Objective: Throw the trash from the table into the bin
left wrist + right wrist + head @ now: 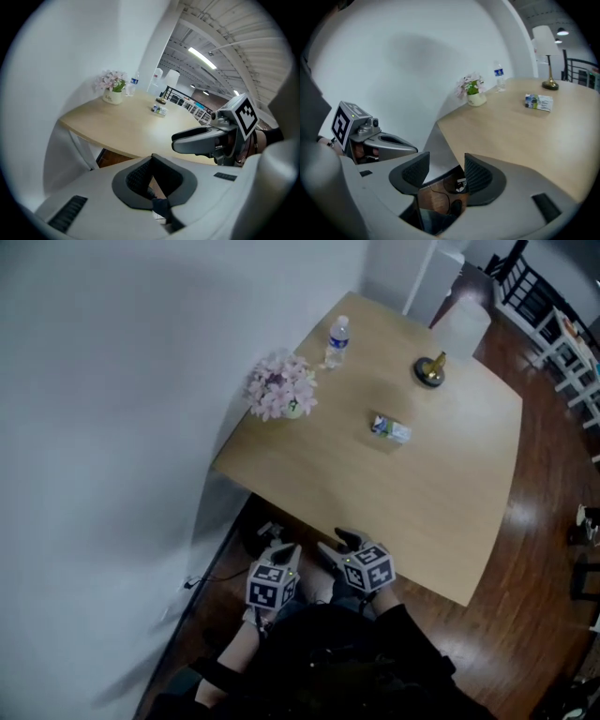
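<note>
Where a pale wood tabletop (441,493) meets a white wall (112,427), four items are seen on it from above. The trash, a small printed packet (390,428), is laid flat near the middle of the tabletop, apart from everything else. A pot of pink flowers (281,387) is set by the wall edge, w/ a clear water bottle (338,341) upright just beyond it. A lamp (430,370) w/ a round base is placed towards the far side, right of the bottle.

The L hand-held gripper (151,161) is clenched: its ribbed pads are brought together at the tips, w/ nothing pinched between them. The R hand-held gripper (446,171) is released: its pads are set apart, w/ nothing between them, and only dark wood floor (544,615) is seen thru the gap.

In the head view both are held side by side just off the near edge of the tabletop, marker cubes turned upward, well apart from the packet.
</note>
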Demonstrator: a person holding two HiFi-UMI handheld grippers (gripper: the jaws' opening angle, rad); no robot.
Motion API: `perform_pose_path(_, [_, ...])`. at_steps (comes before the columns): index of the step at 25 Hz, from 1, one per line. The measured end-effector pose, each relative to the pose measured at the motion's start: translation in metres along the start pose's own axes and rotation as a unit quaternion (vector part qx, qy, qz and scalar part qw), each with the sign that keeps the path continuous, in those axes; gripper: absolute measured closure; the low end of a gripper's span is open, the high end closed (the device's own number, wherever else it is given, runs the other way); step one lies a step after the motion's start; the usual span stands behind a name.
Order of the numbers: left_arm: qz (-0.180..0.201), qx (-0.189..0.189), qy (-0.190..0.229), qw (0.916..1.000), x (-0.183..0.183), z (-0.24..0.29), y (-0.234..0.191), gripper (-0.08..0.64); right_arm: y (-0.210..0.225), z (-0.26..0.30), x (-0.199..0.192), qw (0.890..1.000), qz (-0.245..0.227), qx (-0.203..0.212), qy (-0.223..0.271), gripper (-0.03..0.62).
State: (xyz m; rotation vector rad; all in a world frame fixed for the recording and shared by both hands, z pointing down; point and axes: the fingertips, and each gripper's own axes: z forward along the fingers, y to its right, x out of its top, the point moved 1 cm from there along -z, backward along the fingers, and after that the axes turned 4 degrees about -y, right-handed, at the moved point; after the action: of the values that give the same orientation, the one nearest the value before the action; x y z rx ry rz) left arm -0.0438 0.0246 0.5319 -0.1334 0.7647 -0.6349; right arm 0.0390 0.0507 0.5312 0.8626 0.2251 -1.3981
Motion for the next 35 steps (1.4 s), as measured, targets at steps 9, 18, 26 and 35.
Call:
perform_pose_path(9, [0.050,-0.013,-0.016,0.9985,0.032,0.024,0.025,0.557,0.031,-0.021,0.012,0.999,0.013,-0.016,0.034,0.351])
perform_pose_path(18, [0.078,-0.030,-0.029,0.9961,0.063,0.058,0.053,0.557,0.088,-0.038,0.018,0.997,0.026,-0.054,0.048,0.351])
perform_pose_path(26, [0.090,-0.028,-0.033,0.9950,0.108,0.105,0.069,0.557,0.170,-0.043,0.041,0.994,0.023,-0.093,0.054,0.351])
perform_pose_path(35, [0.089,-0.013,-0.048,0.9948,0.146,0.152,0.077,0.557,0.271,-0.040,0.090,0.991,0.017,-0.116,0.061,0.351])
